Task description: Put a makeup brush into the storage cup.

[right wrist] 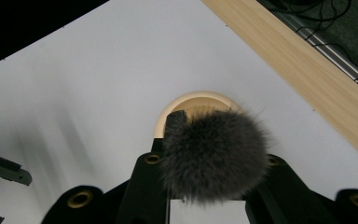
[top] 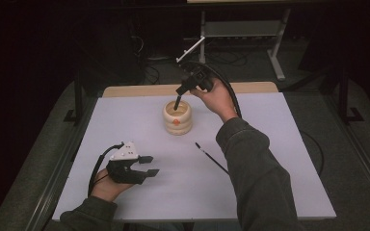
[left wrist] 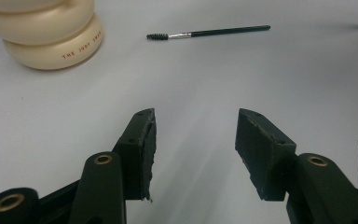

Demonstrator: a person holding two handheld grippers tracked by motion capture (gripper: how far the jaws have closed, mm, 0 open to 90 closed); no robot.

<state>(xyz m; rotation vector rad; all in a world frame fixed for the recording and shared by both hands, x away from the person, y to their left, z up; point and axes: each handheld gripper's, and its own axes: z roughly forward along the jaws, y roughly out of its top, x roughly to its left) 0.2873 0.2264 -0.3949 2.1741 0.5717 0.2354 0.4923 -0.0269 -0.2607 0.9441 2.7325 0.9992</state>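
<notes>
Over cream holder (top: pixel 178 118) (ridged): right claw (top: pixel 177 103) grasping fluffy brush (right wrist: pixel 213 151), handle dipping inside; left claw (left wrist: pixel 196 149) released.

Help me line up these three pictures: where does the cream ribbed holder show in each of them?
High view: the cream ribbed holder stands at the middle of the table, toward its far edge, under the right gripper.
Left gripper view: the holder sits in the top left corner, cut off by the frame.
Right gripper view: its round rim peeks out at centre, behind the fluffy brush head.
Shared landmark: the white tabletop.
</notes>
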